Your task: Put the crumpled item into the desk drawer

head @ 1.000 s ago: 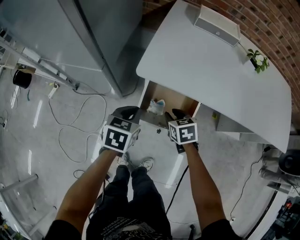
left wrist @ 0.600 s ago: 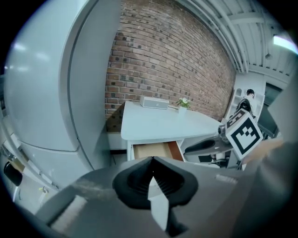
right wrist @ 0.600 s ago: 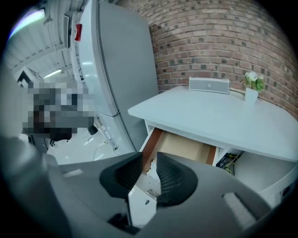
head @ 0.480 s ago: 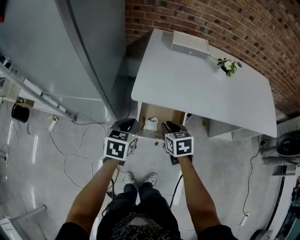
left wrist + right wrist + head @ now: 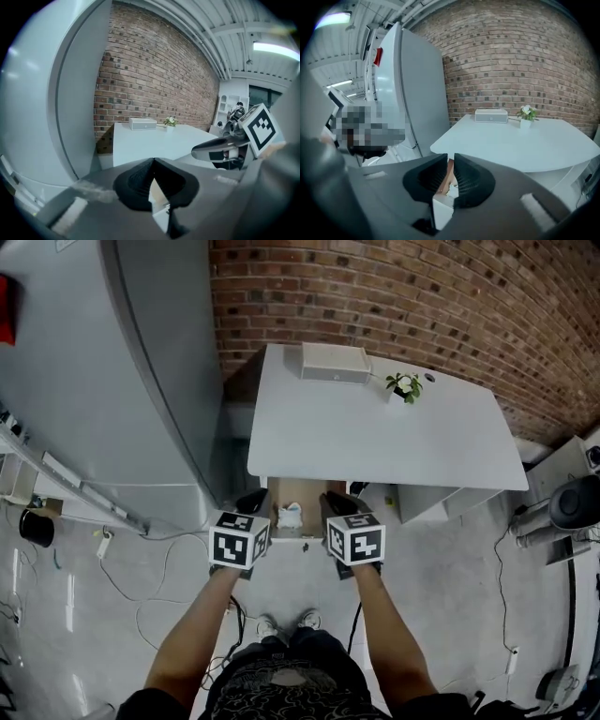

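Under the desk [image 5: 375, 437] front edge: open drawer [image 5: 311, 495], crumpled item [image 5: 291, 515] already inside, white against the wooden floor, towards the left. Left tongs [image 5: 152, 174] pressed together, pinching nothing, tips just beside the drawer's left side. Right tongs [image 5: 451, 174] closing, only a slit left, nothing caught between the pads, just the item glimpsed through the gap, down in the drawer.

Looks like drop done, with shutting the drawer next. To do that well: finish closing the right tongs first, then set both tips flat against the drawer front, one either side of centre, level with each other. Push straight in, both sides together, to avoid skewing on the runners. Keep tips outside the drawer and clear of the desk's edge, and watch for the item riding up and jamming.

As for writing: none readable. Black-and-white square markers on both cubes [image 5: 239, 540], no letters. Small mark on the white box [image 5: 335, 363] at the desk's back, too tiny to read. Red patch [image 5: 7, 322] on the grey cabinet [image 5: 141, 381], same story.
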Tool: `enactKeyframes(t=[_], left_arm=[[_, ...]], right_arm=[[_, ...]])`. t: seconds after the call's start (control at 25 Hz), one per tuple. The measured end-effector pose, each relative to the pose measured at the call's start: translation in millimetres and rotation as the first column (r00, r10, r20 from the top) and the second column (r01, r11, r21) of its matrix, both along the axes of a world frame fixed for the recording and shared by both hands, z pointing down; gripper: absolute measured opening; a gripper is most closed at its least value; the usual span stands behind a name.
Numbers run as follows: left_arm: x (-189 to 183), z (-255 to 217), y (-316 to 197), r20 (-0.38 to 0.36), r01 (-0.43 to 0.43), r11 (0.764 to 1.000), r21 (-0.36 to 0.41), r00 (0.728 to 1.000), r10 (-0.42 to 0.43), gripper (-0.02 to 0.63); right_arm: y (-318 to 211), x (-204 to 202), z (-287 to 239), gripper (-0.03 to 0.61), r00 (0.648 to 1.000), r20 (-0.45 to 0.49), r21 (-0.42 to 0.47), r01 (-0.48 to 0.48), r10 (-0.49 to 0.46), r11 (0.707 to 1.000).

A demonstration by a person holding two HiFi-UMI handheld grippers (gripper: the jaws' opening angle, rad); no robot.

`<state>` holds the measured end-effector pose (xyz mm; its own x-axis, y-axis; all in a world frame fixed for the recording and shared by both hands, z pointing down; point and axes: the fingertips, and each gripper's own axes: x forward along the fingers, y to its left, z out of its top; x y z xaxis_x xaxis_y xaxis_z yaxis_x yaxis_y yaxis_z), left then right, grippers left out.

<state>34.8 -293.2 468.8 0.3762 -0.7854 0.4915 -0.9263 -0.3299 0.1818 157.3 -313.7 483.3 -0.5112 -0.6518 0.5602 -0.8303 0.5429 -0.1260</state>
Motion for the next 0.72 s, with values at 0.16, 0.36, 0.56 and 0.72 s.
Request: enactKeyframes(t=[0.16, 0.36, 0.56, 0.72], left_arm=[[-1, -26, 1, 0.006, -0.032, 0.999, 0.04, 0.999, 0.032, 0.0], [-3, -51, 6, 0.031, -0.069, 0.993, 0.096, 0.997, 0.067, 0.001], [-5, -66, 12, 0.047, -0.096, 0.987, 0.132, 0.995, 0.09, 0.001], [-11, -78, 19, 0.038, -0.088, 0.983, 0.163, 0.996, 0.083, 0.001]], right_arm=[[4, 3, -32, 0.04, 0.999, 0.012, 0.057, -0.042, 0.041, 0.998], [14, 7, -64, 0.039, 0.996, 0.037, 0.122, -0.088, 0.084, 0.989], [28, 14, -94, 0.034, 0.989, 0.074, 0.184, -0.137, 0.125, 0.973], [36, 14, -109, 0.025, 0.987, 0.088, 0.222, -0.153, 0.137, 0.963]])
